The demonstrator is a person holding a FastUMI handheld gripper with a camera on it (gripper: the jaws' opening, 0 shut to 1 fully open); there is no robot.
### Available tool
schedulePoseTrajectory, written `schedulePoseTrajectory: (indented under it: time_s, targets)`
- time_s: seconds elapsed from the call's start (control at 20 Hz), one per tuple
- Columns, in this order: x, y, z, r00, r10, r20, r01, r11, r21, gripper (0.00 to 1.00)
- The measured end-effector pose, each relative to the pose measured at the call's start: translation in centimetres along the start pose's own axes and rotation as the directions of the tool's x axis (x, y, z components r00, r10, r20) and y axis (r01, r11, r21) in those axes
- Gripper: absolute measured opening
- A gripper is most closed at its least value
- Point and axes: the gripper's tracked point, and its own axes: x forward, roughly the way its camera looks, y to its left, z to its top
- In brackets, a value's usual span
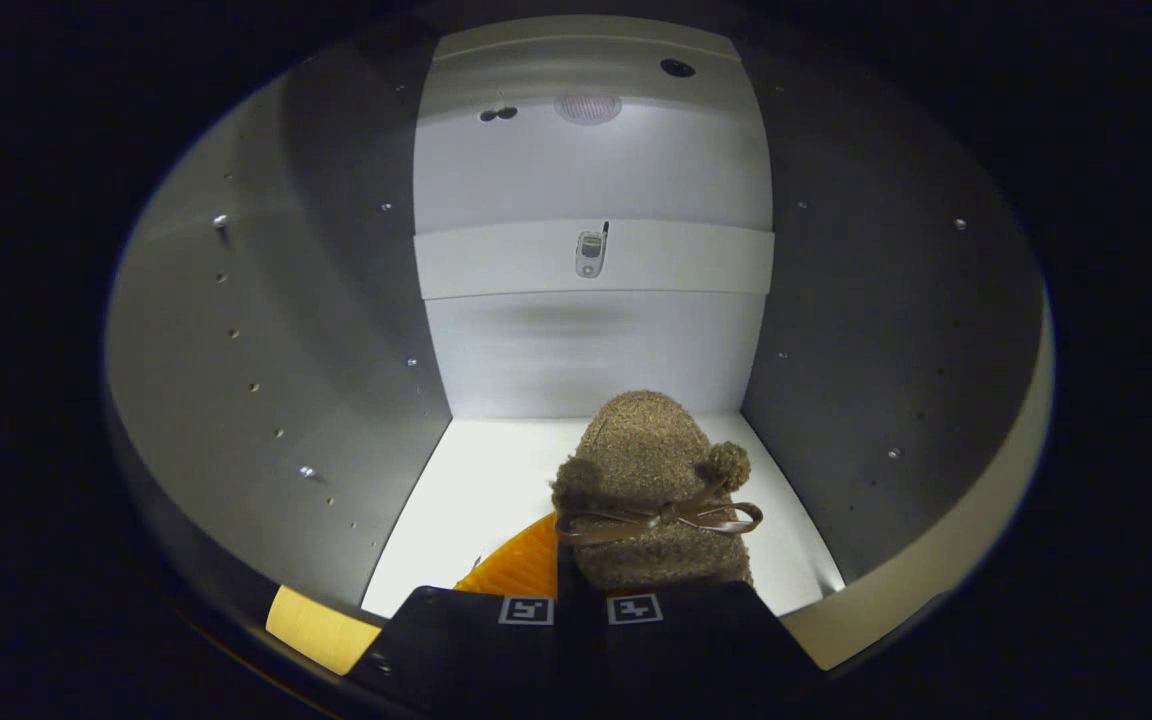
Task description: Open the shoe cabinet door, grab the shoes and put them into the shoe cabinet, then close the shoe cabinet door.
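**Slipper goes into the cabinet**

The gripper [580, 600] reaches into the open white cabinet [591, 350], its two fingers nearly together and clenched on the slipper's [651, 490] near end. One fuzzy brown slipper, tied with one bow [666, 517], sits over the cabinet floor, its orange sole [521, 565] showing beside the fingers.
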Motion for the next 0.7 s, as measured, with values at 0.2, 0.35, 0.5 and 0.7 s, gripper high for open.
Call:
schedulePoseTrajectory:
  time_s: [0.2,0.35,0.5,0.7]
  targets:
    - [3.6,-0.2,-0.5,0.999,-0.005,-0.046,0.005,1.000,0.001,0.05]
    - [5.8,0.0,-0.3,0.999,0.009,-0.051,-0.009,1.000,-0.009,0.05]
    - [7.5,-0.2,-0.8,0.996,-0.001,-0.088,0.001,1.000,-0.001,0.05]
    - [8.5,-0.1,-0.8,0.996,0.025,-0.088,-0.023,1.000,0.015,0.11]
